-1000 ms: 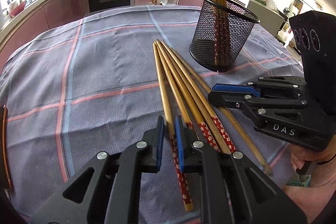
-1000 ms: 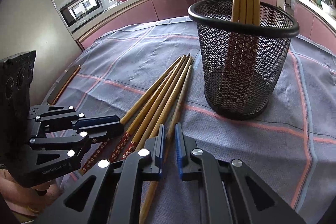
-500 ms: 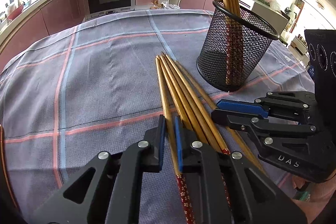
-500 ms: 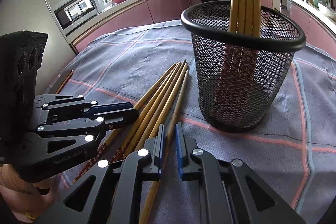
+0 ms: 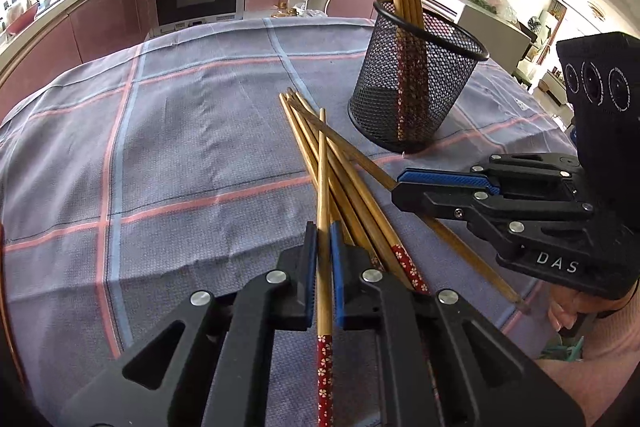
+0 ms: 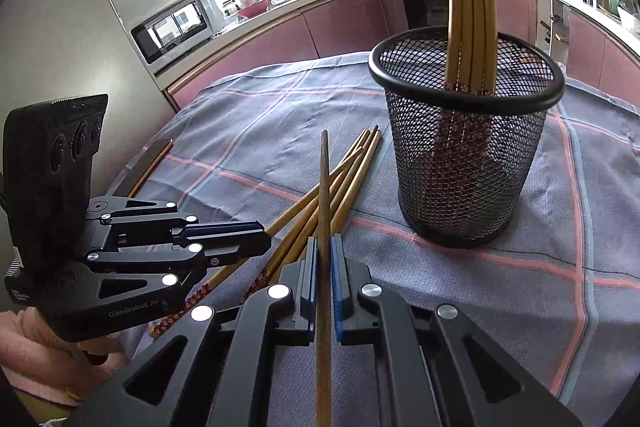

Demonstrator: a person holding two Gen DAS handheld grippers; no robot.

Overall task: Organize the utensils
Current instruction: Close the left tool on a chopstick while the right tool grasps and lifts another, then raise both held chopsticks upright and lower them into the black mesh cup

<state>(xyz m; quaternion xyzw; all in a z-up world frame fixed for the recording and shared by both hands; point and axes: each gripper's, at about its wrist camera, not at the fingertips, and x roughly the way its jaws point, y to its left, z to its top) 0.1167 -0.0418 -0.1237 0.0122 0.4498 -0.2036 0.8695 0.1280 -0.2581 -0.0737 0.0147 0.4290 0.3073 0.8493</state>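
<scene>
1. Chopsticks point(image 5: 352, 187) lie in a loose fan on the table point(image 5: 180, 147), just beside the mesh holder point(image 5: 416, 83), which already stands four upright.
2. A second ago both pairs of jaws straddled sticks that lay flat in the pile. Now each has closed: the left gripper point(image 5: 323, 267) is clamped on one chopstick point(image 5: 323, 195), whose tip has swung up and across the others.
3. The right gripper point(image 6: 323, 275) is likewise clamped on a single stick point(image 6: 324, 187), its tip raised clear of the pile.
4. Judged from this, two sticks are secured and ready to lift; about four are left lying on the cloth.
5. Room: the holder's rim point(image 6: 464, 67) is open on the near side, but the standing sticks lean across the far part, so entry should be steep and towards the free side.
6. Both grippers sit close together over the pile; lifting one at a time avoids a clash. The table's edge is near the right hand point(image 5: 568, 307).
</scene>
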